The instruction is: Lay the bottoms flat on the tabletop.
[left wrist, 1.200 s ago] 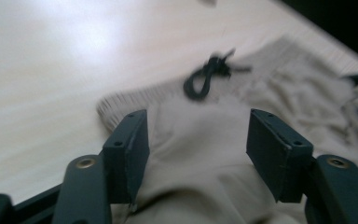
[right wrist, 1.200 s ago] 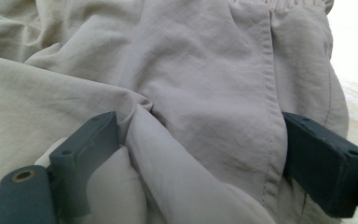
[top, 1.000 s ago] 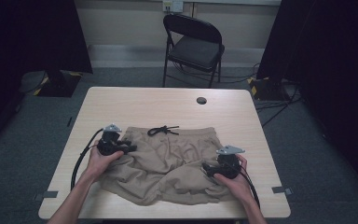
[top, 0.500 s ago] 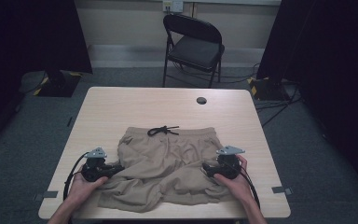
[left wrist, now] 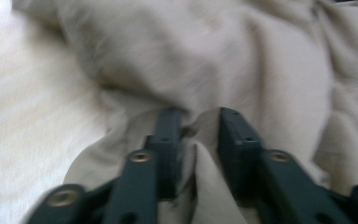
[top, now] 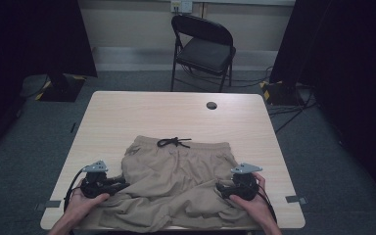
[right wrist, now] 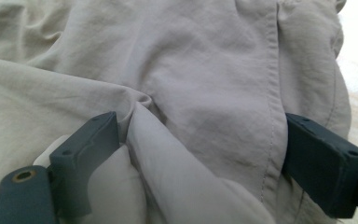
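Flat on table (top: pixel 127 117): tan shorts (top: pixel 176 181), rumpled.

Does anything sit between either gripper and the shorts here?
Nothing visible does. The left gripper has a fold of the tan shorts between its jaws, and the right gripper stands wide with cloth bunched between its jaws.

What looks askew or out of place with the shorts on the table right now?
The beige fabric shorts lie crumpled rather than flat: the legs near the front edge of the light wooden table are bunched into folds. A ridge of cloth stands between the jaws of the left claw. No spill or damage is visible.
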The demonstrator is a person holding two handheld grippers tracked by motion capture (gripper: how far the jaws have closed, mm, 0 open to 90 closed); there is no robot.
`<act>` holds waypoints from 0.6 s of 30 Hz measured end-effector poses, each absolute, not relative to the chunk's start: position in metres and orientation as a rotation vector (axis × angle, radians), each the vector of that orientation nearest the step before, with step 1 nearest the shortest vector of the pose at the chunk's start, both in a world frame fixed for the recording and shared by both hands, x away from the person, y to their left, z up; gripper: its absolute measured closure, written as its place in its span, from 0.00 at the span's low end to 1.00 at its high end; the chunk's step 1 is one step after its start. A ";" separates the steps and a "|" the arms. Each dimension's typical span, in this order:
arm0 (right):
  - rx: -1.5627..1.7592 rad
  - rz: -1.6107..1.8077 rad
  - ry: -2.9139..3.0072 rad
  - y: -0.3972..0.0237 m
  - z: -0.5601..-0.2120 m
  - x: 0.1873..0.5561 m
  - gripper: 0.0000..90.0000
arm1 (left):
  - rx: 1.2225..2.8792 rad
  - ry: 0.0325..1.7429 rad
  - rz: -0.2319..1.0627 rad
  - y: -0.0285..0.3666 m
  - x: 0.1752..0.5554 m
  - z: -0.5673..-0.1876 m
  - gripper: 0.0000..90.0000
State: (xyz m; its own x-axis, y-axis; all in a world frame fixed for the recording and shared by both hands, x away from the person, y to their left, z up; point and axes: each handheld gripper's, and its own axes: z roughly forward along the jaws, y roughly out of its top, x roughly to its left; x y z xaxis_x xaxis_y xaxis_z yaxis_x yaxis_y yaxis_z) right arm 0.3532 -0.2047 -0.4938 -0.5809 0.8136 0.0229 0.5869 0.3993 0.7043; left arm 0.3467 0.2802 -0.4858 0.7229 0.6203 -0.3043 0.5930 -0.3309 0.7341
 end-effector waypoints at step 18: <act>1.341 1.105 2.205 -0.214 -0.470 0.423 0.28 | 1.787 1.191 0.103 0.290 0.450 -0.469 0.54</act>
State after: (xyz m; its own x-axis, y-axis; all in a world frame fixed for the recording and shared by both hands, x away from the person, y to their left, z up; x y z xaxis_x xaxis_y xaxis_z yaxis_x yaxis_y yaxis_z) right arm 0.4227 -0.2144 -0.4698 -0.5012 0.8586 0.1081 0.6004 0.2550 0.7580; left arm 0.4503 0.2899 -0.4693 0.5216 0.7523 -0.4024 0.6723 -0.0721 0.7367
